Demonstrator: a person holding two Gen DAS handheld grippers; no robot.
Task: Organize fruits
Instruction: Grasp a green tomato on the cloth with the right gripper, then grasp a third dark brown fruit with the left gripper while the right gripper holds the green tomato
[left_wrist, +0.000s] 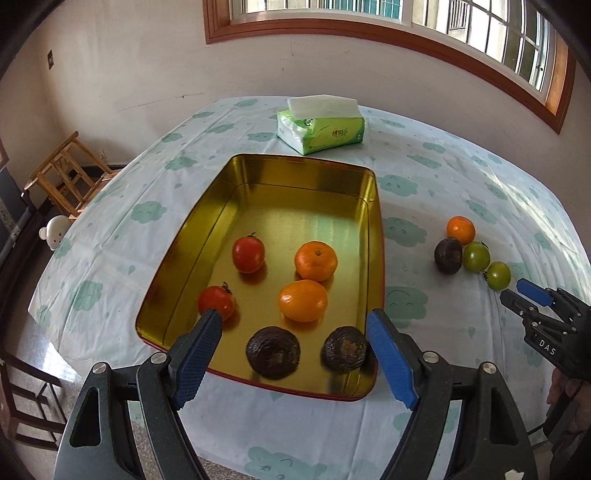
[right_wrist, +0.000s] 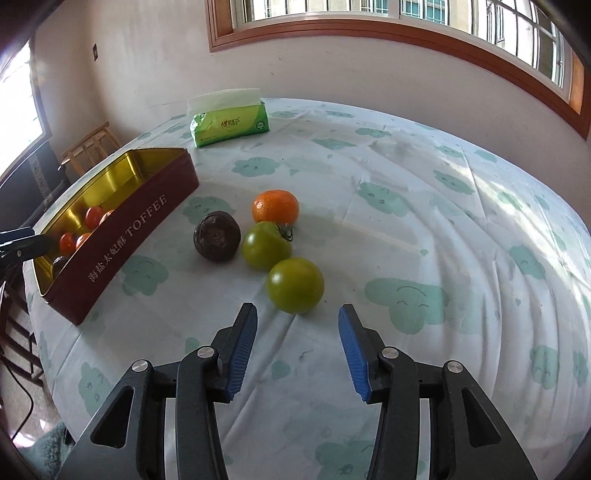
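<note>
Grippers tilt downward, jaws apart and empty: left gripper (left_wrist: 293, 323) over the tin (left_wrist: 255, 170), right gripper (right_wrist: 297, 317) near a green tomato (right_wrist: 295, 285).

1. A green tissue pack (left_wrist: 320, 129) lies near the far edge of the counter (right_wrist: 424, 192), white tissue showing on top.
2. A cloud-print cloth covers the counter.
3. A wooden stool (left_wrist: 64, 175) stands left, under a wood-framed window (left_wrist: 369, 22).

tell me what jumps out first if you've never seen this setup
The gold-lined toffee tin in the middle of the table, holding two red tomatoes, two oranges and two dark wrinkled fruits. Next, the loose cluster to its right on the cloud-print cloth: an orange, a dark fruit and two green tomatoes, the nearer one just ahead of the open right hand-held gripper.
</note>
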